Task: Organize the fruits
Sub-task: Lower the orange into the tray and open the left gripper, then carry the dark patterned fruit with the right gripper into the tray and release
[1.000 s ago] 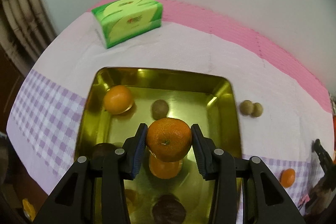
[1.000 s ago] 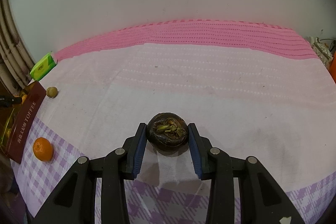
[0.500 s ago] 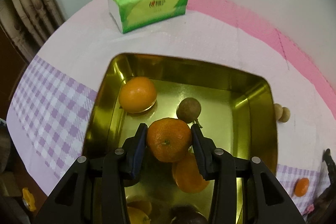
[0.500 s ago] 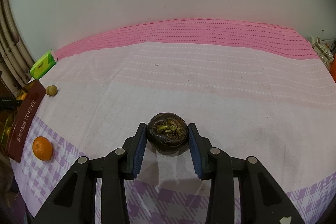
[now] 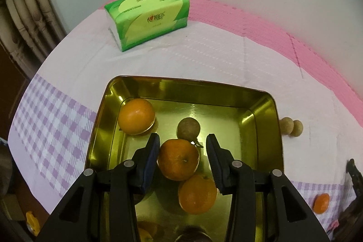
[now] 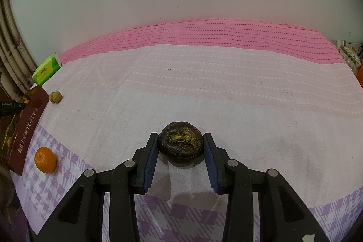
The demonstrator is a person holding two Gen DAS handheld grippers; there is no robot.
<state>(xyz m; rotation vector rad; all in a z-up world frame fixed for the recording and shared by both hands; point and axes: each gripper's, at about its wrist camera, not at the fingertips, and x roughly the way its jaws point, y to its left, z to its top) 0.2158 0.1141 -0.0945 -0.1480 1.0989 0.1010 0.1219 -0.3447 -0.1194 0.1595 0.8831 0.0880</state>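
In the left wrist view my left gripper [image 5: 182, 160] is open over the gold tin tray [image 5: 265, 124]. A mandarin [image 5: 178, 159] lies in the tray between the fingers, apart from the right pad. Another mandarin [image 5: 197, 194] lies just below it, a third [image 5: 136, 116] at the tray's far left, and a brown longan [image 5: 188, 128] beside them. In the right wrist view my right gripper [image 6: 180, 154] is shut on a dark water chestnut [image 6: 180, 143], low over the cloth.
A green tissue pack [image 5: 147, 18] lies beyond the tray. Two longans [image 5: 291, 127] sit right of the tray, and a mandarin [image 5: 321, 203] lies at the far right. The right wrist view shows the tray's dark red side [image 6: 26, 130], a mandarin [image 6: 45, 159] and longans [image 6: 55, 97].
My left gripper moved forward over the tray, lowered and opened, letting the mandarin go into the tray. The right gripper has stayed still, holding the water chestnut.
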